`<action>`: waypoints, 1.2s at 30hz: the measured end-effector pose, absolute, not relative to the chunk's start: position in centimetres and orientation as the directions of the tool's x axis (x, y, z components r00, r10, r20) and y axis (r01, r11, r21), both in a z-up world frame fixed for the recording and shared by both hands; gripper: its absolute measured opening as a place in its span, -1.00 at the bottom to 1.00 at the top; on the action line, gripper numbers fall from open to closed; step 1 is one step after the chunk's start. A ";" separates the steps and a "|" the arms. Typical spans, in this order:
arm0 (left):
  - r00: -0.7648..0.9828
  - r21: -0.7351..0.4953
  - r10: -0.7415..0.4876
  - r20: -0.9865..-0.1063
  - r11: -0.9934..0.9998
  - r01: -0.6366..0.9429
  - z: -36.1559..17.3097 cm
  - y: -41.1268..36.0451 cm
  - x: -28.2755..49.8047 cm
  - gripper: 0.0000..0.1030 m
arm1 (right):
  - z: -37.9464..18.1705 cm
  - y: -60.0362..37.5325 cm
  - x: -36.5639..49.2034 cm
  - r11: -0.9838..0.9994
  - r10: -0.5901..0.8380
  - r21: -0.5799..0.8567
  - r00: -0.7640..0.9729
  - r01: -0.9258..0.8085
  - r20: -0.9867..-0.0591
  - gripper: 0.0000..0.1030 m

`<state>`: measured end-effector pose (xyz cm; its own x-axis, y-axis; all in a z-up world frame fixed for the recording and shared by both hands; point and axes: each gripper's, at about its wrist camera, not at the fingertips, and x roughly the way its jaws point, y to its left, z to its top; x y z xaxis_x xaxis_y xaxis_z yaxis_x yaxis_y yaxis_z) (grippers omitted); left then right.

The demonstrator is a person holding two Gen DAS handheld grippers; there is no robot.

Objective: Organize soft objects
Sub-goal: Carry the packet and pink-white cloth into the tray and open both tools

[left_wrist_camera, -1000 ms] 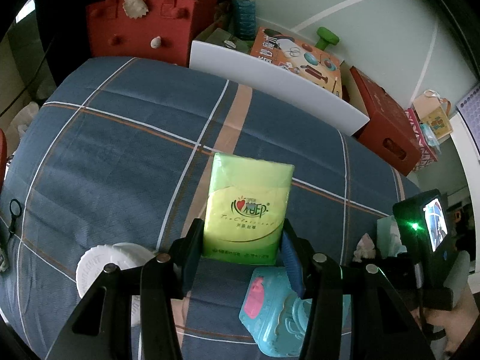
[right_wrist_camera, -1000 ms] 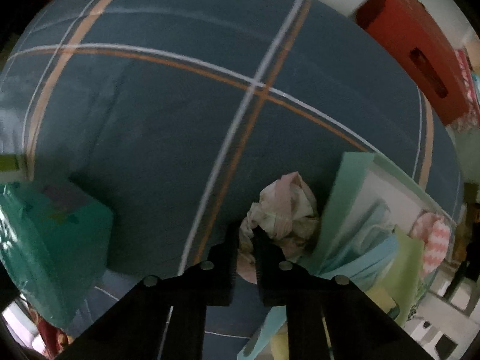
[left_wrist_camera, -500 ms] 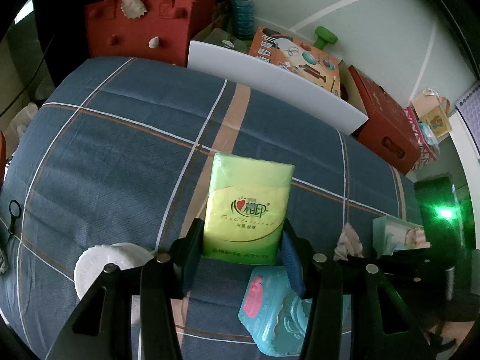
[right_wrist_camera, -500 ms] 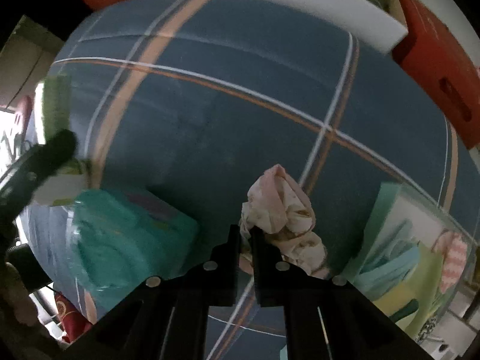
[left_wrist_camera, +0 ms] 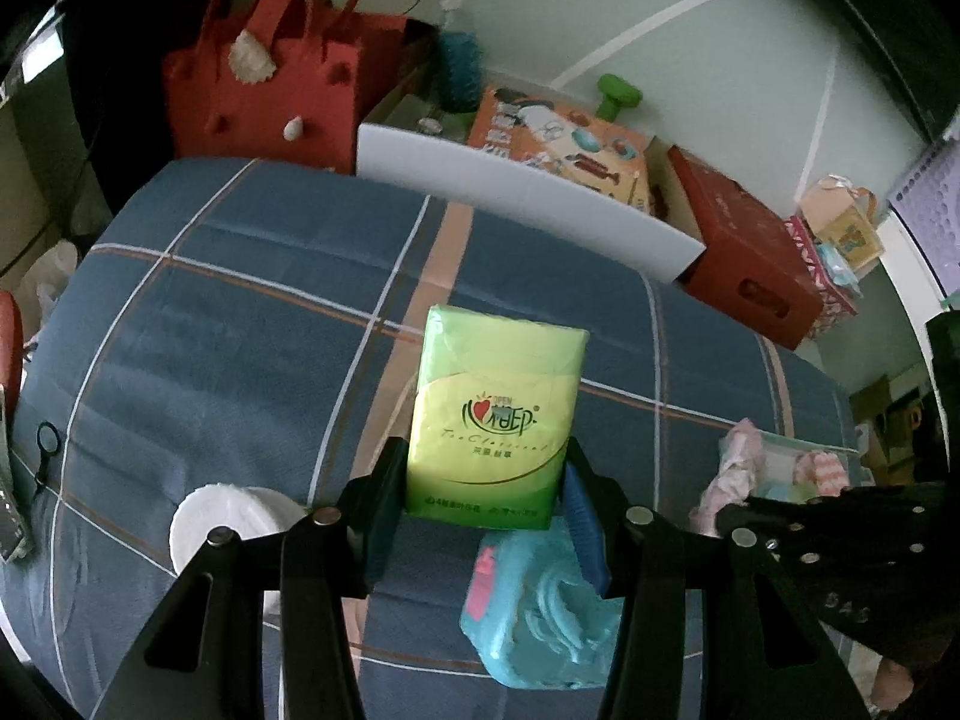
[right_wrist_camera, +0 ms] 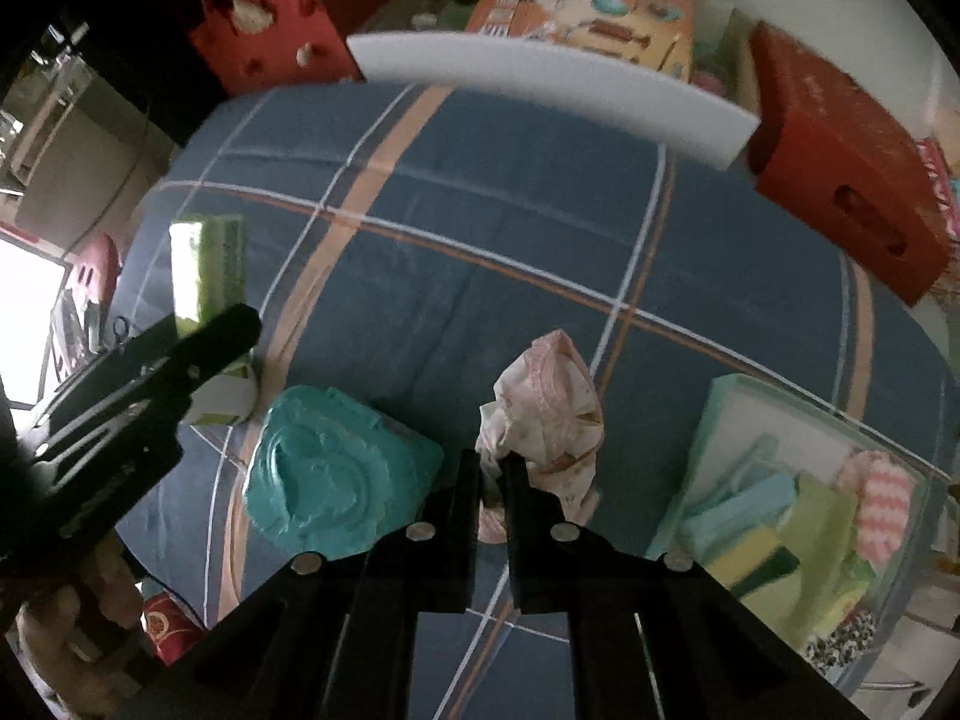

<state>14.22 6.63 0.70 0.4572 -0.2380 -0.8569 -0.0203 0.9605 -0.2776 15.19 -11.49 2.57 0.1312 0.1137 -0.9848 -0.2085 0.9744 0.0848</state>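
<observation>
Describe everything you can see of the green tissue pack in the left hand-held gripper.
The green tissue pack is a flat, soft-looking rectangle in glossy lime-green plastic wrap, with a red heart logo and dark lettering across a paler curved band. It stands upright, lifted above the blue plaid bedspread. The left hand-held gripper is shut on its lower part, one finger pressing each side. The right wrist view shows its thin edge. Nothing else touches it.
</observation>
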 end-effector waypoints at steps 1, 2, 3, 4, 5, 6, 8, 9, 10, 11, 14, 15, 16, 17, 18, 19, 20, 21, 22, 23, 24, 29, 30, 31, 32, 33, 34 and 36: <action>0.462 -0.277 -0.241 -0.853 0.961 -0.010 1.0 6.3 14.0 -0.01 | 3.2 -11.9 14.8 0.976 0.116 0.085 0.147 -0.203 -0.982 -0.84; 0.466 -0.277 -0.245 -0.850 0.961 0.000 1.3 6.1 13.8 -0.01 | 3.6 -12.0 14.5 0.976 0.116 0.083 0.156 -0.200 -0.981 -0.84; 0.470 -0.276 -0.248 -0.847 0.961 0.010 1.5 5.7 13.6 -0.01 | 4.1 -12.2 14.3 0.977 0.115 0.081 0.167 -0.198 -0.979 -0.84; 0.473 -0.276 -0.252 -0.844 0.961 0.019 1.7 5.5 13.4 -0.01 | 4.0 -12.0 14.3 0.977 0.114 0.080 0.172 -0.197 -0.978 -0.84; 0.477 -0.275 -0.256 -0.841 0.961 0.032 2.0 5.1 13.1 -0.01 | 4.2 -12.2 14.0 0.978 0.114 0.078 0.177 -0.196 -0.978 -0.84; 0.481 -0.274 -0.259 -0.837 0.961 0.041 2.3 4.8 12.9 -0.01 | 4.3 -12.2 13.7 0.978 0.113 0.076 0.182 -0.195 -0.977 -0.84; 0.486 -0.270 -0.264 -0.833 0.961 0.059 2.6 4.1 12.6 -0.01 | 4.3 -12.4 13.4 0.979 0.113 0.076 0.189 -0.190 -0.975 -0.84; 0.488 -0.267 -0.267 -0.831 0.961 0.071 2.8 3.7 12.3 -0.01 | 4.6 -12.6 13.2 0.979 0.114 0.078 0.191 -0.188 -0.975 -0.84; 0.488 -0.265 -0.271 -0.830 0.961 0.084 2.9 3.2 12.1 -0.01 | 4.7 -12.8 12.9 0.980 0.114 0.078 0.195 -0.185 -0.974 -0.84; 0.489 -0.265 -0.277 -0.827 0.960 0.096 3.0 2.8 12.0 -0.01 | 4.9 -13.1 12.6 0.980 0.113 0.076 0.200 -0.183 -0.973 -0.84; 0.488 -0.262 -0.294 -0.822 0.956 0.134 3.4 1.4 11.6 -0.01 | 5.8 -14.6 11.6 0.982 0.115 0.080 0.207 -0.172 -0.972 -0.84; 0.487 -0.260 -0.300 -0.820 0.954 0.150 3.5 0.8 11.5 -0.01 | 5.8 -14.9 11.5 0.983 0.113 0.078 0.209 -0.166 -0.971 -0.84; 0.487 -0.260 -0.306 -0.818 0.952 0.160 3.6 0.4 11.3 -0.01 | 6.0 -15.6 11.2 0.985 0.106 0.074 0.213 -0.155 -0.971 -0.84; 0.485 -0.264 -0.319 -0.814 0.948 0.180 3.8 -0.2 11.1 -0.01 | 6.2 -16.3 10.9 0.987 0.101 0.071 0.216 -0.143 -0.971 -0.84; 0.482 -0.268 -0.331 -0.811 0.943 0.197 3.9 -0.7 11.0 -0.01 | 6.3 -17.0 10.7 0.989 0.096 0.068 0.220 -0.129 -0.971 -0.84; 0.480 -0.270 -0.341 -0.809 0.939 0.212 4.0 -1.2 10.9 -0.01 | 6.4 -17.9 10.5 0.992 0.088 0.065 0.225 -0.111 -0.970 -0.84; 0.478 -0.268 -0.349 -0.806 0.935 0.231 4.2 -2.0 10.8 -0.01 | 6.6 -18.9 10.3 0.994 0.083 0.063 0.229 -0.093 -0.970 -0.84; 0.479 -0.263 -0.350 -0.805 0.934 0.241 4.3 -2.5 10.7 -0.01 | 6.8 -19.8 10.1 0.995 0.079 0.063 0.234 -0.076 -0.969 -0.84; 0.478 -0.255 -0.350 -0.806 0.933 0.253 4.5 -3.1 10.6 -0.01 | 6.9 -20.8 9.8 0.997 0.074 0.062 0.239 -0.056 -0.968 -0.84; 0.478 -0.248 -0.353 -0.804 0.931 0.269 4.6 -3.8 10.5 -0.01 | 7.1 -21.9 9.6 0.998 0.068 0.062 0.243 -0.032 -0.968 -0.84; 0.477 -0.246 -0.361 -0.801 0.926 0.287 4.8 -4.5 10.4 -0.01 | 7.2 -22.8 9.4 0.998 0.064 0.063 0.248 -0.015 -0.967 -0.84; 0.466 -0.242 -0.398 -0.790 0.901 0.359 5.3 -7.4 9.7 -0.01 | 8.1 -27.1 8.2 0.994 0.054 0.078 0.275 0.077 -0.960 -0.84; 0.465 -0.238 -0.401 -0.789 0.898 0.370 5.4 -7.9 9.5 -0.01 | 8.4 -28.0 8.0 0.992 0.054 0.085 0.287 0.095 -0.956 -0.84; 0.462 -0.237 -0.405 -0.789 0.894 0.379 5.4 -8.4 9.4 -0.01 | 8.7 -28.6 7.8 0.990 0.055 0.090 0.296 0.107 -0.953 -0.84; 0.456 -0.238 -0.413 -0.789 0.888 0.393 5.4 -9.1 9.2 -0.01 | 9.1 -29.3 7.5 0.988 0.056 0.098 0.311 0.122 -0.949 -0.84; 0.451 -0.239 -0.419 -0.788 0.883 0.403 5.3 -9.5 9.1 -0.01 | 9.4 -29.8 7.3 0.986 0.055 0.103 0.323 0.133 -0.945 -0.84; 0.445 -0.241 -0.427 -0.787 0.878 0.414 5.3 -10.0 8.9 -0.01 | 9.7 -30.4 7.0 0.984 0.054 0.108 0.335 0.144 -0.941 -0.84; 0.435 -0.240 -0.437 -0.787 0.867 0.437 5.3 -11.0 8.6 -0.01 | 10.2 -31.2 6.5 0.980 0.049 0.112 0.351 0.163 -0.935 -0.84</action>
